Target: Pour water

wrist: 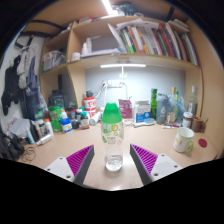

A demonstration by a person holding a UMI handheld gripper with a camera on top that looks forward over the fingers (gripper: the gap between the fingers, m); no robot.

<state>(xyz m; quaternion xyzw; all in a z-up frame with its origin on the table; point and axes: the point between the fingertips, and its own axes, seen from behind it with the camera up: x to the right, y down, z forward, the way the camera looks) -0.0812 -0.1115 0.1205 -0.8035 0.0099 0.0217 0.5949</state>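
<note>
A clear plastic bottle (112, 135) with a green cap and a green-and-white label stands upright on the pale table (190, 160). It holds a little water at its base. The bottle stands between my gripper's (113, 159) two fingers, with a gap at each side. The purple pads (83, 156) flank its lower part, and the fingers are open. A white cup (183, 140) stands on the table to the right, beyond the right finger.
Many bottles and jars (60, 118) crowd the back of the table to the left, boxes and containers (160, 108) to the right. Shelves of books (150, 40) hang above. Dark objects (12, 145) lie at the table's left.
</note>
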